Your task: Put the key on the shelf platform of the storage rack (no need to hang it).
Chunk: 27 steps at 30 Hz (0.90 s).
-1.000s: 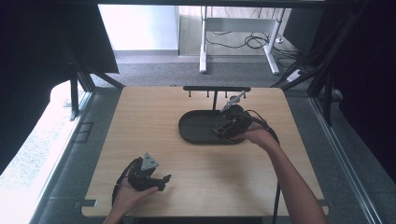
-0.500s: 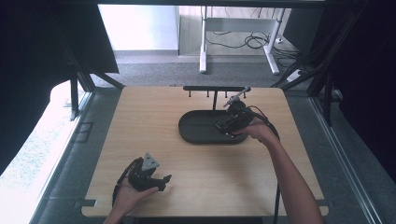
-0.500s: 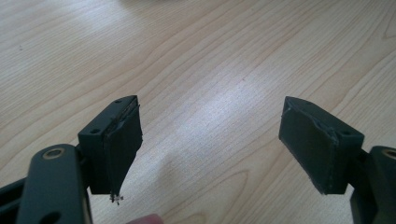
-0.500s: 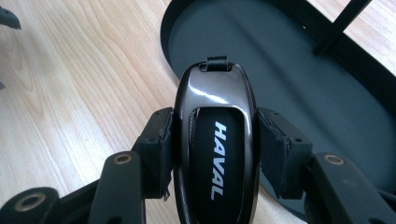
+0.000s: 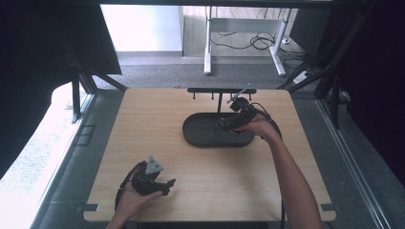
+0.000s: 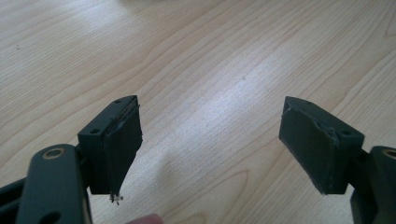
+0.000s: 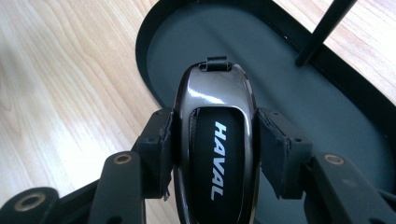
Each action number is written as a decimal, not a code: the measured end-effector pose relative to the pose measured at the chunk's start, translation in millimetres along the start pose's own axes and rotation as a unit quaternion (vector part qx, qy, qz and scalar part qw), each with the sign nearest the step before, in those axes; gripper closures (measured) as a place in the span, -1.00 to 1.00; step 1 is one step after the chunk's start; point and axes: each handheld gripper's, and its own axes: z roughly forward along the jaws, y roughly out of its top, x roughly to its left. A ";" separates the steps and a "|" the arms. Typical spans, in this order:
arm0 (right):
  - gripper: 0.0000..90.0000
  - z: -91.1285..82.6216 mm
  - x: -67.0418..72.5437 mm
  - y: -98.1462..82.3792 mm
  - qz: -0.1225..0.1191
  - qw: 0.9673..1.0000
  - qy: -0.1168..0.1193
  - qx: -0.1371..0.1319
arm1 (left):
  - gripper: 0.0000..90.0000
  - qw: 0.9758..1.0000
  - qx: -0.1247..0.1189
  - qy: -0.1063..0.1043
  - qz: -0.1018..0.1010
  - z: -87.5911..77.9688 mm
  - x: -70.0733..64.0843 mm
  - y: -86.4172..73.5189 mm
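Observation:
A dark glossy car key fob (image 7: 215,140) marked HAVAL sits between the pads of my right gripper (image 7: 215,149), which is shut on its sides. The fob hangs over the near end of a black oval tray (image 7: 289,88) with a thin upright post (image 7: 322,32). In the high view the right gripper (image 5: 230,122) is above the tray (image 5: 200,136), at its right part. My left gripper (image 5: 167,183) rests low near the table's front left, held in a hand. Its jaws (image 6: 210,149) stand wide open over bare wood with nothing between them.
The tray carries a black stand with a crossbar and small hooks (image 5: 220,90) at the back of the wooden table (image 5: 143,124). Cables trail from both grippers. Beyond the far edge stand a desk frame (image 5: 239,43) and floor cables.
My right gripper has moved a little leftward and down over the tray with the key fob in it. The left gripper has stayed in place.

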 end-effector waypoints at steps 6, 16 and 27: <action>0.10 14.4 3.1 7.3 -0.006 1.000 0.008 0.000 | -0.52 1.000 -0.001 0.000 0.000 -0.1 0.3 -0.2; 0.10 34.9 -4.0 7.2 0.001 1.000 0.004 0.014 | -0.52 1.000 0.005 0.001 0.004 0.6 0.2 -0.5; 0.10 53.1 -14.1 1.4 -0.004 1.000 -0.007 0.027 | -0.53 1.000 0.005 0.000 0.007 1.6 0.2 -1.0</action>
